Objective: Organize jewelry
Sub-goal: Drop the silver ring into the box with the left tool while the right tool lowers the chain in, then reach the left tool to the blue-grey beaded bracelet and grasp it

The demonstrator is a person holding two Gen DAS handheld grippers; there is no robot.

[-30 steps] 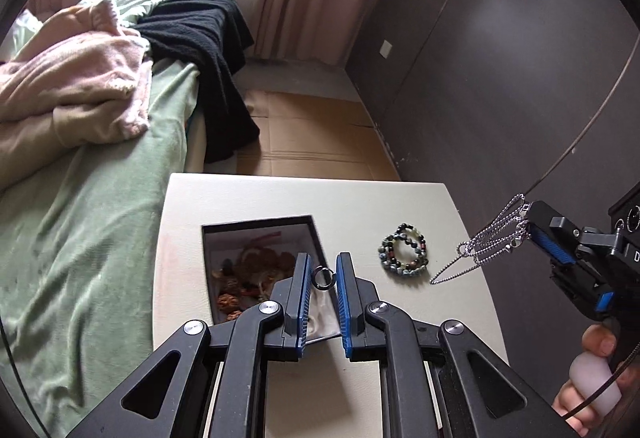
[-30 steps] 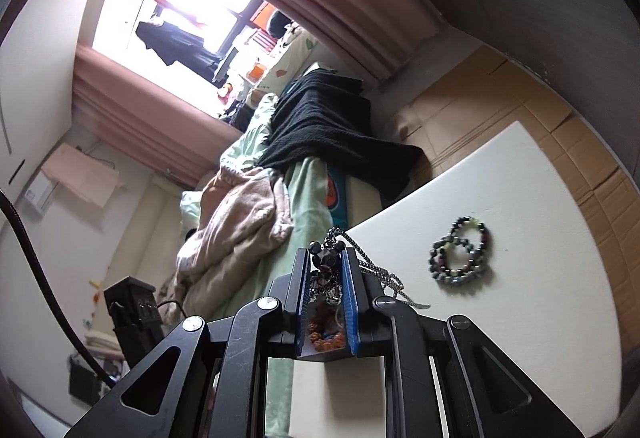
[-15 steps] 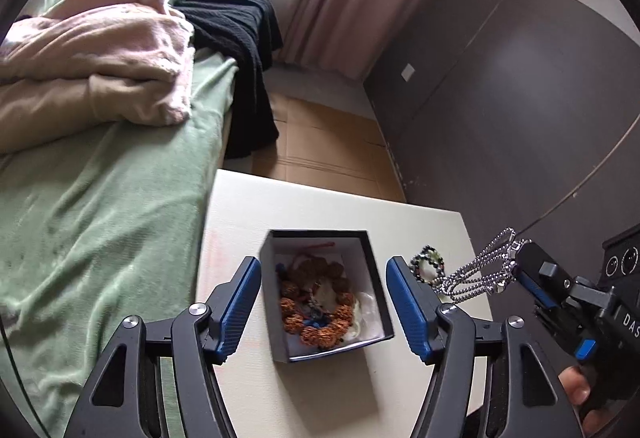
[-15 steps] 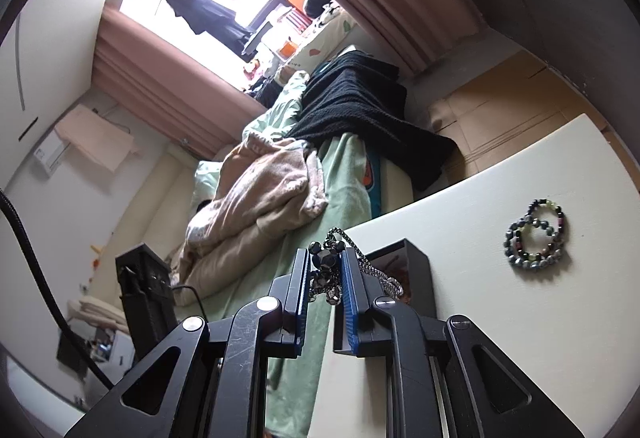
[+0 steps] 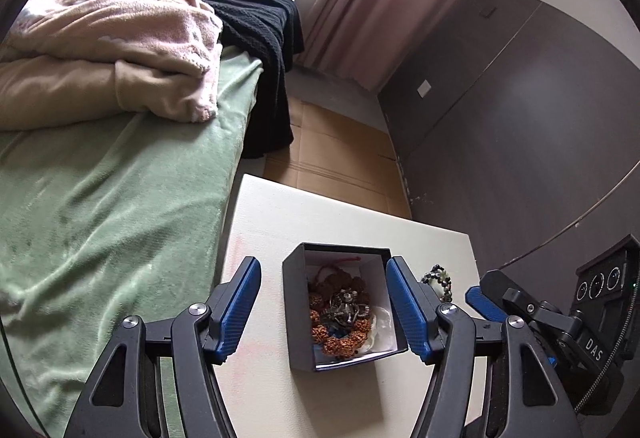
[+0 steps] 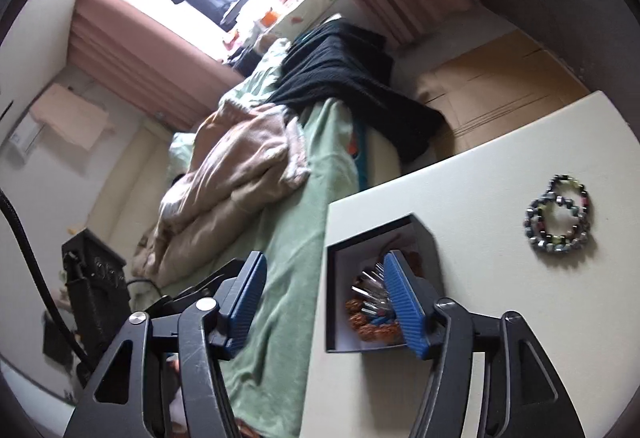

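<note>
Black box with white lining sits on the bench, open side up, so that pieces can be dropped in from above. It already carries brown bead strands and a silver chain piece heaped on top of them.

Left gripper: fingers stand wide, one on each side of the box, straddling it without touching the walls as far as I can judge. Nothing between the pads; jaws have just been opening, and no ring shows on them.

Right gripper: fingers also wide, having just opened. The right-hand finger hangs over the box mouth, and blurred silver strands show just left of it, above the brown beads. I read this as the chain released into the box; whether any strand touches the pad I cannot tell.

Dark beaded bracelet, coiled double, lies on the bench well to the right of the right fingers, outside the box. Judged the one piece not yet put away.
</note>
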